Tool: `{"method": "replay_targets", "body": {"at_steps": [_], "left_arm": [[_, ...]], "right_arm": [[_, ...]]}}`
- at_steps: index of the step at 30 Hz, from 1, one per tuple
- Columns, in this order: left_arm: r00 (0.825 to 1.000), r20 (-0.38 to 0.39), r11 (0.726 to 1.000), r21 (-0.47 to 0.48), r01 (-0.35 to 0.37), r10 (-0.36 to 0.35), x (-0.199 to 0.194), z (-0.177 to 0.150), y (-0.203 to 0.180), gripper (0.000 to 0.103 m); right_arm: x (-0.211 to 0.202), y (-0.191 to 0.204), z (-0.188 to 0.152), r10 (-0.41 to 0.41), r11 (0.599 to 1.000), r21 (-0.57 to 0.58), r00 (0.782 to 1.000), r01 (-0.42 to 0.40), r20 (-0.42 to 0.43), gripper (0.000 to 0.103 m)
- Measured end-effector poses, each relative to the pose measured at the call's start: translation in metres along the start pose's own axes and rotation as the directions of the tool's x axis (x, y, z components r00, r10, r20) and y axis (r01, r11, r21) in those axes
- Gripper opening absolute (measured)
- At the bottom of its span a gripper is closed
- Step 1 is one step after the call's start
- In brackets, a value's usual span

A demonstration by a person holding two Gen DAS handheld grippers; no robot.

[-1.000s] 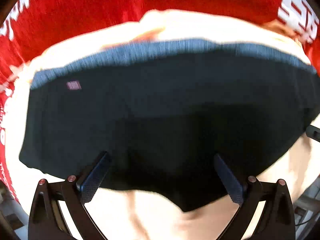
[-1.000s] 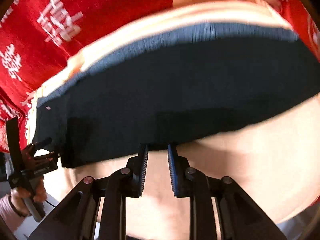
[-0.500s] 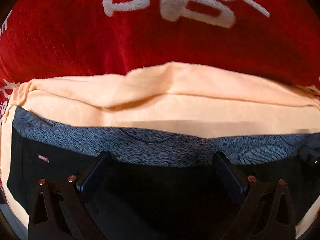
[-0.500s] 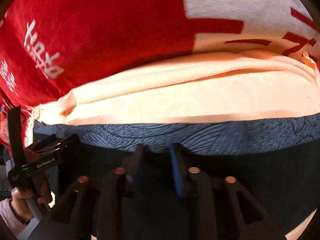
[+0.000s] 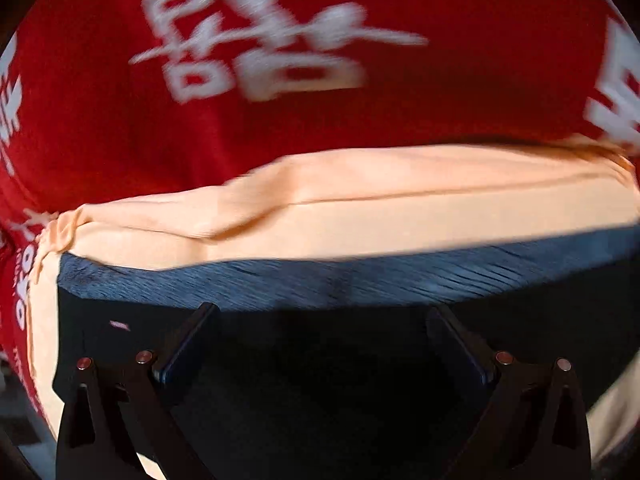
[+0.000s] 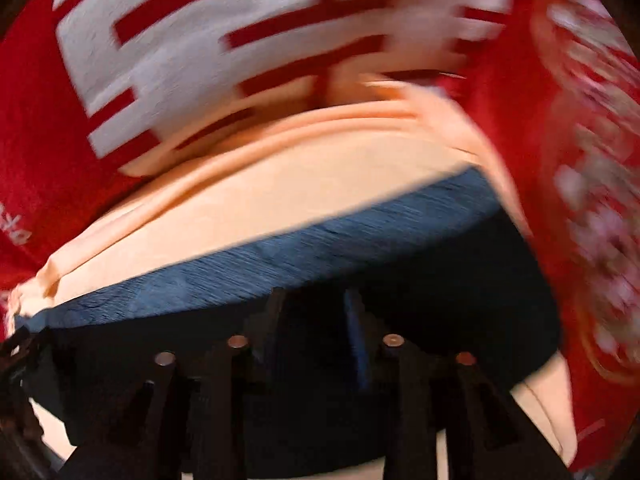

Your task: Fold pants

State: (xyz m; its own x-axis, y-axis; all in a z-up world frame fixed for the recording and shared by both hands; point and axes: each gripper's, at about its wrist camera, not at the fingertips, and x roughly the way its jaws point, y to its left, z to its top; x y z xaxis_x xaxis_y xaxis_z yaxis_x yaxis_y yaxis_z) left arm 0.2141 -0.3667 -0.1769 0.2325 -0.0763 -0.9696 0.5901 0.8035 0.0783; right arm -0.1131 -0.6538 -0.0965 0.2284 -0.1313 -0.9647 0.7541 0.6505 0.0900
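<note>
Black pants [image 5: 340, 368] lie folded flat, with a blue-grey patterned waistband [image 5: 360, 280] along their far edge. My left gripper [image 5: 322, 312] hovers open over the black cloth just short of the waistband, fingers wide apart and nothing pinched. In the right wrist view the same pants [image 6: 480, 280] and waistband [image 6: 320, 256] show their right end. My right gripper [image 6: 314, 304] points down over the dark cloth. Its jaws stand a small gap apart and are opening, and I see no fold caught between the pads. Both views are motion-blurred.
A peach cloth [image 5: 400, 208] lies under the pants and sticks out beyond the waistband and at both ends; it shows as peach cloth [image 6: 280, 184] on the right too. A red blanket [image 5: 440, 80] with big white characters covers the surface around it, red blanket [image 6: 40, 160].
Both grippers have travelled from the pants' near edge across the black cloth toward the waistband. The right one has swung toward the pants' right end and its jaws have widened. The left stays wide open.
</note>
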Motion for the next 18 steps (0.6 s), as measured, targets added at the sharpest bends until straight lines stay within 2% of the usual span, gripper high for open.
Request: {"method": "replay_targets", "body": {"at_steps": [5,7,11,12,14,16,18], "left_arm": [[0.997,-0.008,0.992,0.098,0.083,-0.082,-0.020,-0.035,-0.070,0.103],[0.994,-0.034,0.986,0.123,0.111,-0.108,-0.023,-0.050,-0.096,0.103],[0.992,-0.028,0.979,0.160,0.129,-0.126,-0.034,-0.061,-0.151,0.103],[0.993,-0.034,0.978,0.173,0.119,-0.115,-0.022,-0.062,-0.154,0.103],[0.994,-0.064,0.979,0.179,0.097,-0.087,-0.003,-0.065,-0.162,0.103],[0.993,-0.057,0.985,0.135,0.110,-0.103,0.000,-0.066,-0.161,0.103],[0.991,-0.059,0.985,0.118,0.123,-0.117,0.002,-0.066,-0.159,0.103]], "right_arm": [[-0.024,-0.026,-0.038,0.018,0.997,0.078,1.000,-0.018,0.007,0.037],[-0.030,-0.038,-0.051,0.014,0.994,0.106,1.000,-0.014,0.005,0.037],[-0.038,-0.077,-0.069,0.026,0.968,0.248,0.999,-0.033,0.032,0.038],[-0.036,-0.086,-0.072,0.021,0.959,0.282,0.999,-0.030,0.035,0.043],[-0.027,-0.105,-0.077,0.028,0.931,0.364,0.999,-0.036,0.029,0.044],[-0.021,-0.124,-0.075,0.075,0.887,0.452,0.996,-0.091,0.055,0.045],[-0.016,-0.132,-0.071,0.120,0.863,0.485,0.989,-0.145,0.082,0.045]]}}
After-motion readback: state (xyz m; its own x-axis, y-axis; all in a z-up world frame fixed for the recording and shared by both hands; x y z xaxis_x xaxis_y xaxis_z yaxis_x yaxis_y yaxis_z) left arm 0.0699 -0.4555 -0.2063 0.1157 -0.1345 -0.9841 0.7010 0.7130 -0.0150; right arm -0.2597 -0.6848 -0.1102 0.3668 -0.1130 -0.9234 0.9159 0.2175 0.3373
